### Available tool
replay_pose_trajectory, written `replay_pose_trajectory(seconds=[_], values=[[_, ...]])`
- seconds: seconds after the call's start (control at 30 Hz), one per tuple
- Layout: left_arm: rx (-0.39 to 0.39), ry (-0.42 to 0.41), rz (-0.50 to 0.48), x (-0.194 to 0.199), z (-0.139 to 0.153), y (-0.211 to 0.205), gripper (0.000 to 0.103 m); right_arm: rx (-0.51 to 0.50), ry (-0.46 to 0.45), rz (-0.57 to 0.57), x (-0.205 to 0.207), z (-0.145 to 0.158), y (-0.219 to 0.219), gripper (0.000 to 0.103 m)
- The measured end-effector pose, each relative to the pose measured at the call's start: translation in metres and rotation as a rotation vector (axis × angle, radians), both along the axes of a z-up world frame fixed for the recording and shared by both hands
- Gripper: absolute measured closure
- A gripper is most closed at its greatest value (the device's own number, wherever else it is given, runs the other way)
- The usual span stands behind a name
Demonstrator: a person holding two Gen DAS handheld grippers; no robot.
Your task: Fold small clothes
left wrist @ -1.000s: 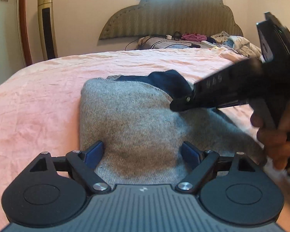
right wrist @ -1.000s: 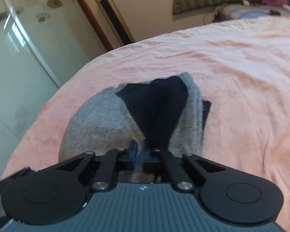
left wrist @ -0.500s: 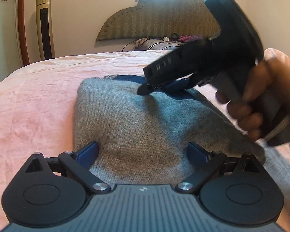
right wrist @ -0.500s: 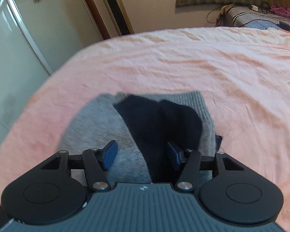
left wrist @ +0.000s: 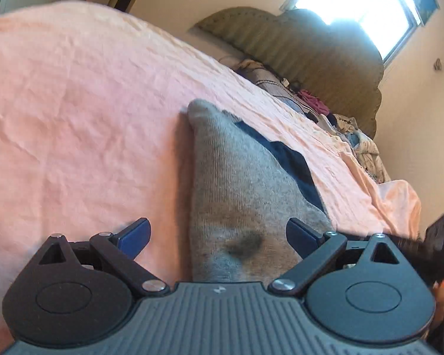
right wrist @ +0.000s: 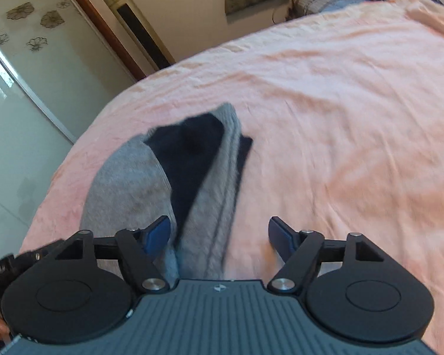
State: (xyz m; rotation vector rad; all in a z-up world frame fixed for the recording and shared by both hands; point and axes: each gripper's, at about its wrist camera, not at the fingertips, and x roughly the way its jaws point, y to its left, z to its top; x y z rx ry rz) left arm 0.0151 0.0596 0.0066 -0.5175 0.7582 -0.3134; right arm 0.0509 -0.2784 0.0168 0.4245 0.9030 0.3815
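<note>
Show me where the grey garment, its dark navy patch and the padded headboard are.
grey garment [left wrist: 239, 183], left wrist view, middle of the knit panel.
dark navy patch [right wrist: 192, 153], right wrist view, centre of the dark area.
padded headboard [left wrist: 319, 59], left wrist view, ribbed face below the window.

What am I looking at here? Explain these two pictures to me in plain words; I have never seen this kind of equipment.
There is no robot. A person holds a hand tool with two jaws in each hand, and each tool has a wide-angle camera looking forward along its jaws.

One picture comes from the left gripper, the other from the right gripper. The black shapes at the bottom of each picture are the tool itself, and the blue tips are its fingers.

Both look at a bed with a pink sheet. On it lies a folded grey garment with a dark blue part showing.

Both pairs of jaws stand open, and neither holds anything. The garment rests on the sheet.
</note>
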Motion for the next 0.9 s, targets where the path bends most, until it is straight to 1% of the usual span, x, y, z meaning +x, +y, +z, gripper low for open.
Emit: replay_pose_trajectory(seconds=[0.07, 0.13, 0.17, 0.2, 0.23, 0.27, 0.3, 0.33, 0.37, 0.4, 0.47, 0.5, 0.53, 0.57, 0.63, 0.67, 0.7, 0.73, 0.77, 0.8, 0.87, 0.9], values=[[-0.044, 0.020, -0.048, 0.003, -0.005, -0.009, 0.005, -0.003, -0.019, 0.039, -0.012, -0.001, 0.007, 0.034], [-0.031, 0.026, -0.077, 0.000, -0.004, -0.019, 0.006, -0.039, -0.030, 0.093, -0.021, 0.001, 0.018, 0.034], [-0.038, 0.038, -0.098, -0.001, -0.004, -0.023, 0.009, -0.052, -0.033, 0.117, -0.024, 0.001, 0.022, 0.034], [-0.049, 0.053, -0.117, -0.001, -0.004, -0.025, 0.019, -0.077, -0.042, 0.133, -0.028, 0.004, 0.024, 0.036], [-0.049, 0.072, -0.136, -0.002, -0.005, -0.027, 0.028, -0.093, -0.043, 0.141, -0.028, 0.005, 0.025, 0.040], [-0.034, 0.086, -0.141, -0.001, -0.005, -0.028, 0.051, -0.087, -0.035, 0.139, -0.026, 0.006, 0.023, 0.045], [-0.013, 0.098, -0.140, 0.000, -0.006, -0.029, 0.061, -0.063, -0.016, 0.133, -0.022, 0.005, 0.018, 0.056], [-0.015, 0.104, -0.139, 0.002, -0.006, -0.028, 0.062, -0.020, 0.006, 0.116, -0.019, 0.004, 0.012, 0.060], [-0.028, 0.113, -0.136, 0.003, -0.007, -0.025, 0.062, 0.062, 0.025, 0.101, -0.016, 0.003, 0.004, 0.060], [-0.043, 0.126, -0.129, 0.002, -0.008, -0.022, 0.062, 0.151, 0.052, 0.086, -0.014, 0.000, -0.005, 0.059], [-0.055, 0.140, -0.125, 0.003, -0.009, -0.018, 0.064, 0.283, 0.087, 0.075, -0.016, -0.005, -0.015, 0.049], [-0.054, 0.140, -0.126, 0.002, -0.009, -0.018, 0.064, 0.347, 0.100, 0.088, -0.018, -0.008, -0.018, 0.033], [-0.051, 0.139, -0.130, 0.000, -0.009, -0.018, 0.064, 0.385, 0.109, 0.107, -0.020, -0.010, -0.018, 0.023], [-0.051, 0.137, -0.134, -0.001, -0.009, -0.018, 0.065, 0.395, 0.116, 0.126, -0.021, -0.011, -0.015, 0.021], [-0.062, 0.137, -0.158, -0.002, -0.009, -0.021, 0.066, 0.363, 0.126, 0.139, -0.023, -0.012, -0.008, 0.021], [-0.059, 0.137, -0.162, -0.002, -0.009, -0.023, 0.066, 0.340, 0.130, 0.137, -0.022, -0.014, -0.005, 0.024], [-0.053, 0.137, -0.159, -0.003, -0.009, -0.024, 0.066, 0.297, 0.129, 0.137, -0.020, -0.014, -0.001, 0.045], [-0.049, 0.139, -0.153, -0.003, -0.008, -0.024, 0.066, 0.237, 0.130, 0.138, -0.019, -0.015, 0.003, 0.075], [-0.040, 0.143, -0.141, -0.002, -0.007, -0.024, 0.079, 0.207, 0.129, 0.135, -0.018, -0.014, 0.003, 0.080], [-0.036, 0.144, -0.134, -0.003, -0.004, -0.022, 0.087, 0.212, 0.116, 0.139, -0.019, -0.012, 0.001, 0.081], [-0.051, 0.121, -0.142, -0.009, 0.007, -0.016, 0.089, 0.171, 0.043, 0.180, -0.031, 0.005, 0.002, 0.082], [-0.039, 0.104, -0.150, -0.015, 0.013, -0.014, 0.089, 0.155, 0.016, 0.205, -0.038, 0.012, 0.002, 0.082]])
